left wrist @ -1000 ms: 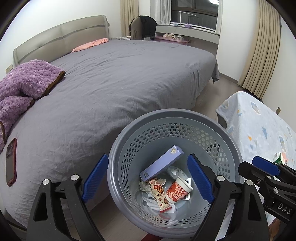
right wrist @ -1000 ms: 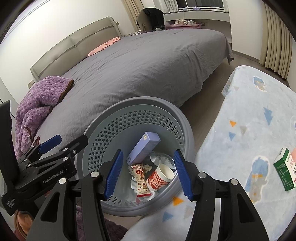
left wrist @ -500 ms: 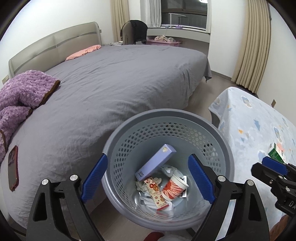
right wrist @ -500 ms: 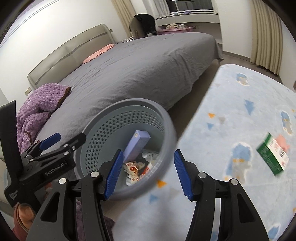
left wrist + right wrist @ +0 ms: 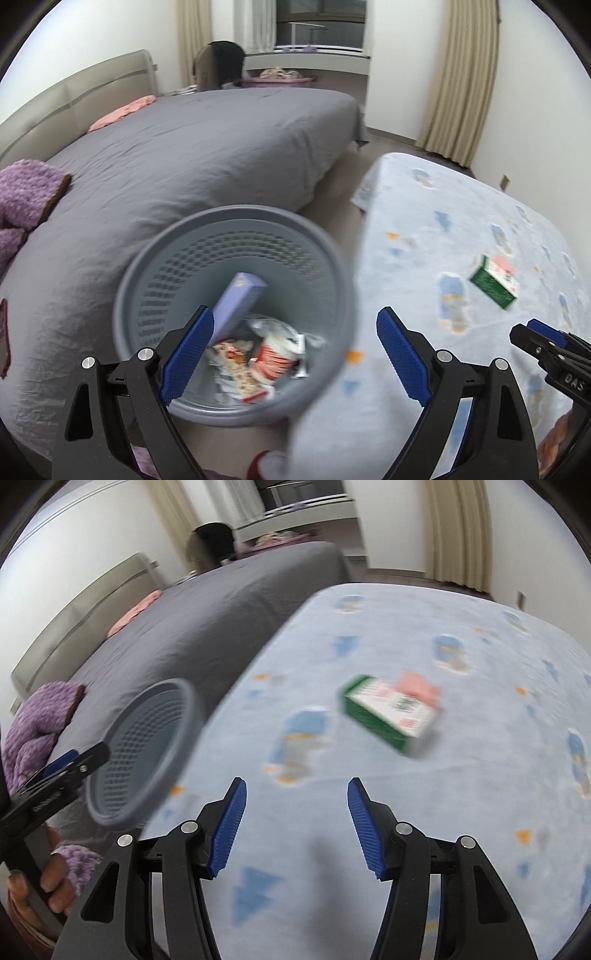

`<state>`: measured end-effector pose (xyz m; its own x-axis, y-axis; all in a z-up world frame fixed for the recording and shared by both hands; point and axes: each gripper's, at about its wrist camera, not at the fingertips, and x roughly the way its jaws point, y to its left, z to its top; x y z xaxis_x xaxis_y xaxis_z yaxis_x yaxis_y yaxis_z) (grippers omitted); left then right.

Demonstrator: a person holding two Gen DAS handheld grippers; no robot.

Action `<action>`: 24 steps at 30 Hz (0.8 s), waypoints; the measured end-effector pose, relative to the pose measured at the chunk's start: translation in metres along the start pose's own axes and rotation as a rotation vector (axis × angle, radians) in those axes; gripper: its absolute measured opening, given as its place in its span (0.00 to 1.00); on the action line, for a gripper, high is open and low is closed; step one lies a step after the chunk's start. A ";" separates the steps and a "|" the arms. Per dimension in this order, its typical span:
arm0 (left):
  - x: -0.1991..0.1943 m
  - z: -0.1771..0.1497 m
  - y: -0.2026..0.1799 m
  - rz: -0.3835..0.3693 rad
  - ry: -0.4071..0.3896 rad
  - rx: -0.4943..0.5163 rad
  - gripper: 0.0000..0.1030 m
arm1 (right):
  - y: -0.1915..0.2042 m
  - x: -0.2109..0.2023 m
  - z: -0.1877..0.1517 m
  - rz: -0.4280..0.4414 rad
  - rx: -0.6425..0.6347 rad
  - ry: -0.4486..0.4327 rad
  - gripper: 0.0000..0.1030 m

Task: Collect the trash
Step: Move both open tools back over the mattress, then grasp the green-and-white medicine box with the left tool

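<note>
Trash left to collect looks to be one green-and-white carton (image 5: 389, 714), lying flat on the pale blue patterned cloth of the surface (image 5: 461, 797), out in the open with a small pink item (image 5: 419, 688) touching its far side; motion blur hides what that is. The carton is probably light, stiff cardboard, likely empty, so it should crush a little under pressure and slide on the cloth if nudged. Taking it across its narrow width, with the pads on the two long side faces, seems the safest hold.

Ahead of it, the right hand-held gripper (image 5: 295, 823) hangs above the cloth with its jaws spread wide and nothing between them, the carton ahead and slightly right of its line. The left hand-held gripper (image 5: 291, 354) is likewise wide and empty, poised over the grey perforated bin (image 5: 147, 280), which stands on the floor just left of the surface, between it and the grey bed (image 5: 192, 147). Inside the bin lie a lilac box (image 5: 240, 299), a red-and-white cup (image 5: 275, 360), and wrappers (image 5: 240, 373).
</note>
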<state>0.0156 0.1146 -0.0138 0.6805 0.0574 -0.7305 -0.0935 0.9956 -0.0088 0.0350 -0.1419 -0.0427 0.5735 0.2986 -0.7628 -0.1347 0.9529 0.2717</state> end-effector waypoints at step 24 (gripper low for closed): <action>0.081 -0.001 -0.203 -0.223 0.120 0.199 0.88 | -0.171 -0.039 -0.019 -0.071 0.236 -0.093 0.53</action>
<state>0.0894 -0.0825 -0.0718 0.5765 -0.1613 -0.8010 0.2003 0.9783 -0.0528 0.0200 -0.3150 -0.0707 0.6482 0.2144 -0.7307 0.0948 0.9294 0.3568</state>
